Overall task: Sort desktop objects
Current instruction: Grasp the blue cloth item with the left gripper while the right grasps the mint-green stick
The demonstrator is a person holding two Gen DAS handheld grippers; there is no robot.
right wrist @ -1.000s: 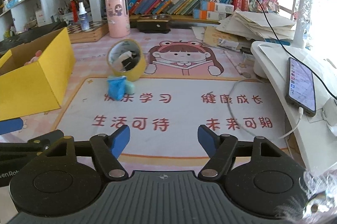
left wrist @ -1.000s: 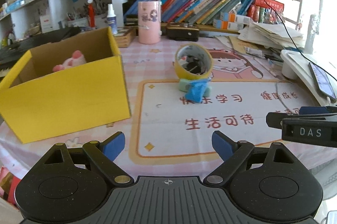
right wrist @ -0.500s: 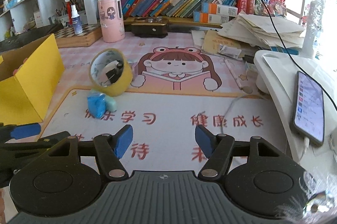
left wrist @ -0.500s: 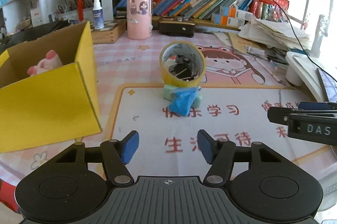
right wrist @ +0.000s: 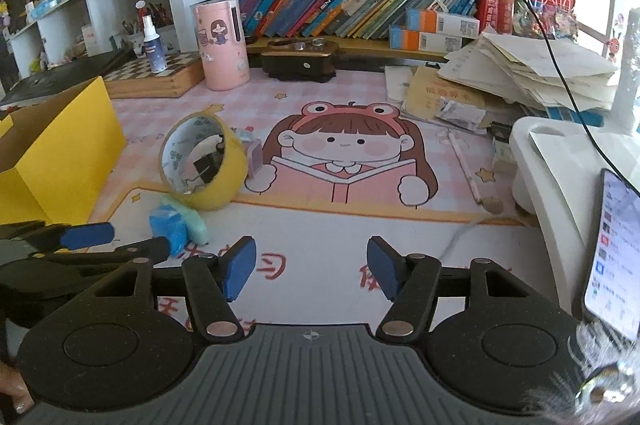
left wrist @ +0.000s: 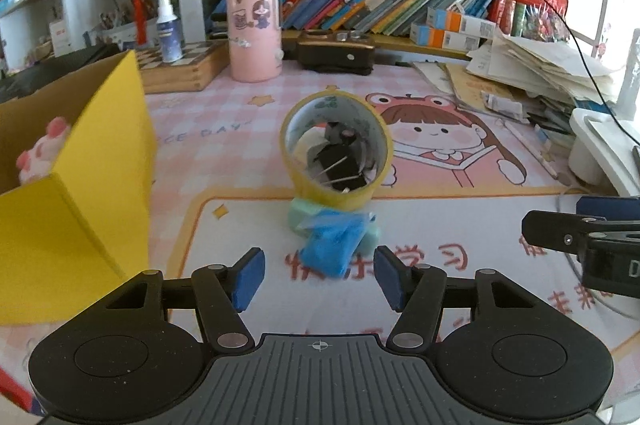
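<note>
Blue wrapper is lying just ahead of our left gripper — both our grippers' jaws are closing, half open, holding nothing — right gripper too.

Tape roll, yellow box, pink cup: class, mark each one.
Tape roll (left wrist: 334, 187), left wrist view, lower yellow rim.
Yellow box (left wrist: 80, 225), left wrist view, front wall.
Pink cup (right wrist: 222, 45), right wrist view, its side.

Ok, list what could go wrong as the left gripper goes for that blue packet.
1. The blue packet lies on the green eraser, against the yellow tape roll; the left gripper, jaws just narrowed and empty, may grab both.
2. A nudge could roll the tape roll, spilling the binder clip inside.
</note>
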